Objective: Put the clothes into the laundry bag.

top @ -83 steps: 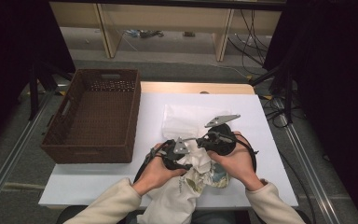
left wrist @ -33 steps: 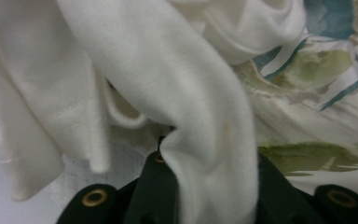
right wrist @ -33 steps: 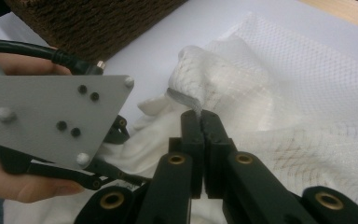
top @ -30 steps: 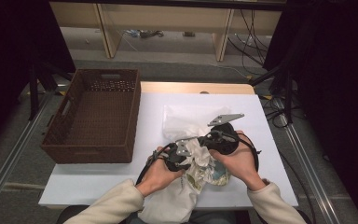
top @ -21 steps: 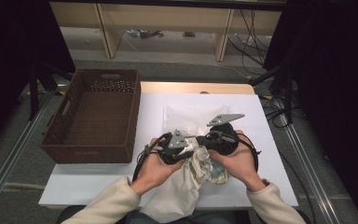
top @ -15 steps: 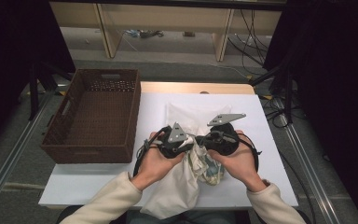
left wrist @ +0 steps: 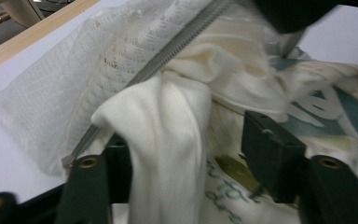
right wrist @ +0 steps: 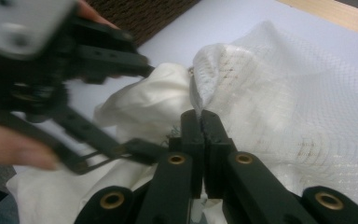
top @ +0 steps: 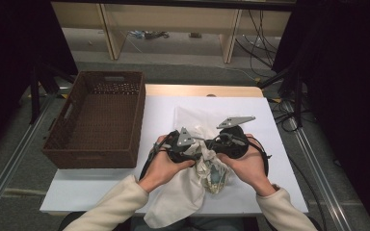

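A white mesh laundry bag (top: 195, 118) with a grey zip (left wrist: 177, 49) lies on the white table. A cream garment (top: 183, 192) with a teal print bulges from its mouth and hangs over the table's front edge. My right gripper (right wrist: 200, 123) is shut on the bag's edge by the zip; in the high view it (top: 213, 144) sits right of the bundle. My left gripper (left wrist: 189, 168) has just been opening its jaws. A fold of the cream garment (left wrist: 168, 140) stands between them, clear of the right jaw. It (top: 192, 150) is close against the right gripper.
A dark brown wicker basket (top: 96, 120) stands on the left of the table (top: 101, 187), with nothing in it. Cables (top: 265, 33) and shelf legs lie on the floor beyond the far edge. A metal rail (top: 313, 159) runs along the right side.
The left hand has moved up and towards the bag's mouth with the garment. Its jaws, shut on the cloth before, now stand apart. The right gripper has kept still on the bag.
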